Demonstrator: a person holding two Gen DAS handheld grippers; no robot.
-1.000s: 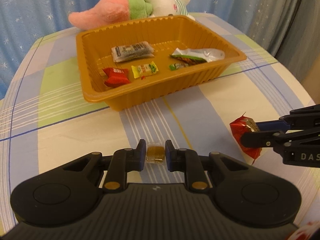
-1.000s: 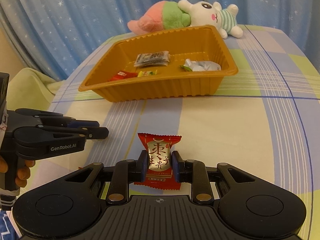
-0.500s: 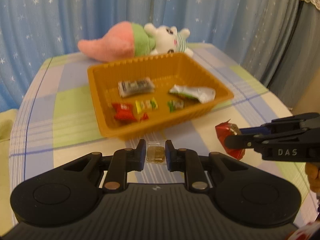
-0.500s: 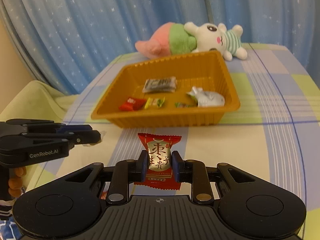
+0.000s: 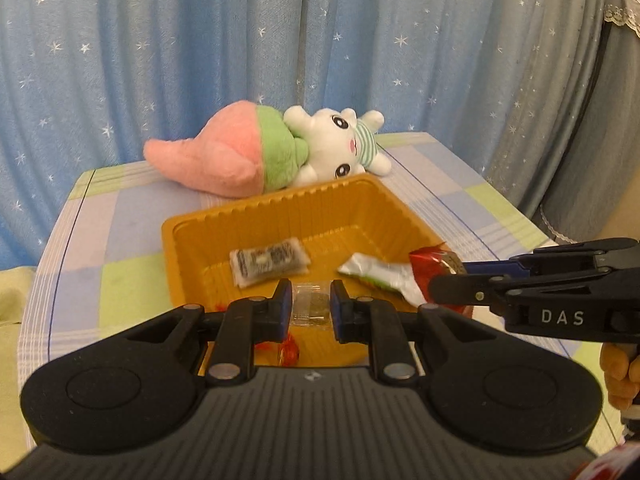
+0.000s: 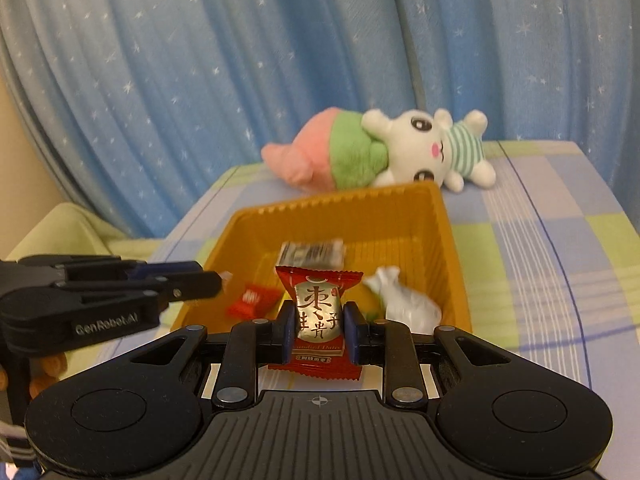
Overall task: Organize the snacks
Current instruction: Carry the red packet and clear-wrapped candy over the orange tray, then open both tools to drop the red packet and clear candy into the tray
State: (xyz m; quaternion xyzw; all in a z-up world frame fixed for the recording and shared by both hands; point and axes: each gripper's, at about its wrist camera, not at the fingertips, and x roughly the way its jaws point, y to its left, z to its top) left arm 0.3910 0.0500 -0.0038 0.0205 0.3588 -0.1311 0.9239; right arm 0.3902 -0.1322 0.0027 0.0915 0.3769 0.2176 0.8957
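A blue curtain (image 5: 200,60) sprinkled with small white stars is hanging in soft folds across the whole back of the room. To the right, a grey curtain (image 5: 592,120) with a lace trim is falling beside it. The worktop (image 5: 120,216) is wearing a checked cloth of pale blue, green and cream squares with thin dark lines. A pale yellow-green cushion or seat (image 6: 68,228) is showing at the left edge. Warm, even light is filling the room.

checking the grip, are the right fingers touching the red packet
Touching: the right wrist view shows both fingers pressed against the red packet, no gap either side.
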